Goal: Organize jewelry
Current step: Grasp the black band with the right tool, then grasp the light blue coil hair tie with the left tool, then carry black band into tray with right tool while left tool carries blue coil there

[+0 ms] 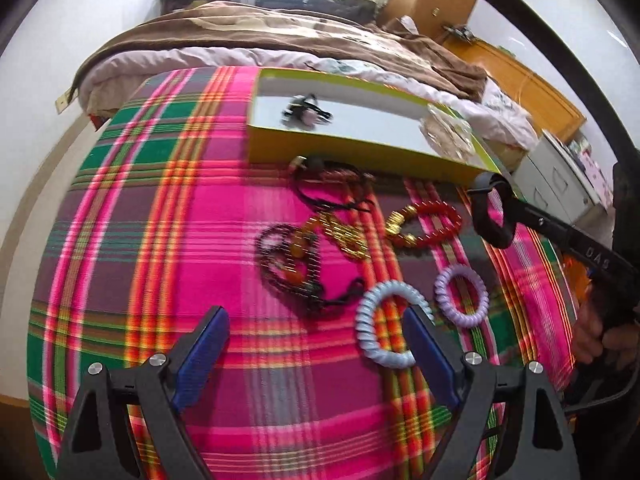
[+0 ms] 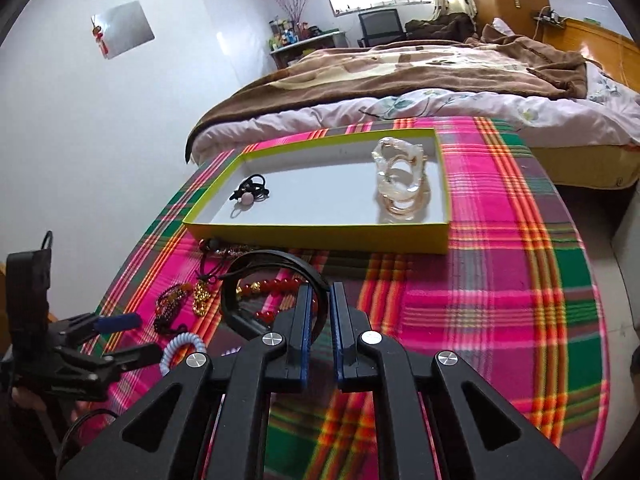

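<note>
My right gripper [image 2: 322,294] is shut on a black band [image 2: 240,276], lifted just above the plaid cloth; the left wrist view shows that band [image 1: 490,216] hanging near the box corner. My left gripper [image 1: 316,316] stands open over the cloth, its right finger beside a light blue spiral tie [image 1: 380,324]. A purple spiral tie [image 1: 460,294], a red bead bracelet [image 1: 428,224], a gold chain [image 1: 348,236], dark beads [image 1: 284,264] and a black cord [image 1: 328,184] lie loose. The yellow-green box [image 2: 320,236] holds black hair ties [image 2: 250,192] and clear bangles [image 2: 402,176].
The plaid cloth [image 2: 500,280] covers a round table that butts against a bed with a brown blanket [image 2: 400,68]. A white drawer unit [image 1: 556,184] stands to the right. A person's hand [image 1: 592,332] holds the right gripper's handle.
</note>
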Demonstrator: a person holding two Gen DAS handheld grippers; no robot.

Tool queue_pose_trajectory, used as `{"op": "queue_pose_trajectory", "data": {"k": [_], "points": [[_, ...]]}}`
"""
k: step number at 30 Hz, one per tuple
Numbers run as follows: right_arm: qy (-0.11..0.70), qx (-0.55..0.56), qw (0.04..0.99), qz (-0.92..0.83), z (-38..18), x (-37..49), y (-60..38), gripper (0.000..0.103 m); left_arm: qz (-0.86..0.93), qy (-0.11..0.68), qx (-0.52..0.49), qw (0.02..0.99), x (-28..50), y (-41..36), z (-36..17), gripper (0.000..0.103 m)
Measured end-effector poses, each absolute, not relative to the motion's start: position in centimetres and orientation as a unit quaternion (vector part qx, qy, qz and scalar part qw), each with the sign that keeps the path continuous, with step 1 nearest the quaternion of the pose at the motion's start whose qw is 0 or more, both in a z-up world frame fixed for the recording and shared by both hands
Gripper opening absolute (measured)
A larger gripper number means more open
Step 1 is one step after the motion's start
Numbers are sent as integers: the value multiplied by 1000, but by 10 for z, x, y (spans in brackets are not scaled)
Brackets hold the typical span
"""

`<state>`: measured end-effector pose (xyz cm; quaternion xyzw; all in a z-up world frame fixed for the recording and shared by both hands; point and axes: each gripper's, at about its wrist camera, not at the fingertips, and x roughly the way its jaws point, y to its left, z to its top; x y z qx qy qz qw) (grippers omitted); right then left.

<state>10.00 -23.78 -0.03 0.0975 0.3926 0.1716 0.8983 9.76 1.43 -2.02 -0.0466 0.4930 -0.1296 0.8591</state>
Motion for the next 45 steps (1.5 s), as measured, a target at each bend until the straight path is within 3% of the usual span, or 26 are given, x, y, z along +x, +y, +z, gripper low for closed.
{"op": "queue_pose_trajectory", "data": {"k": [4,14,30,45], "points": [[390,101,901,162,0,92,-246,9,-123,495,-23,860,94,-1,-23,84],[388,109,901,161,-4,84,-251,9,-79,488,43,868,87,-21,-25,63],[385,111,903,159,-6,78,-254,9,-116,483,43,867,83,-34,-20,10],[374,115,908,152,5,78,-258,9,-157,468,-9,870,83,-24,3,10]]}}
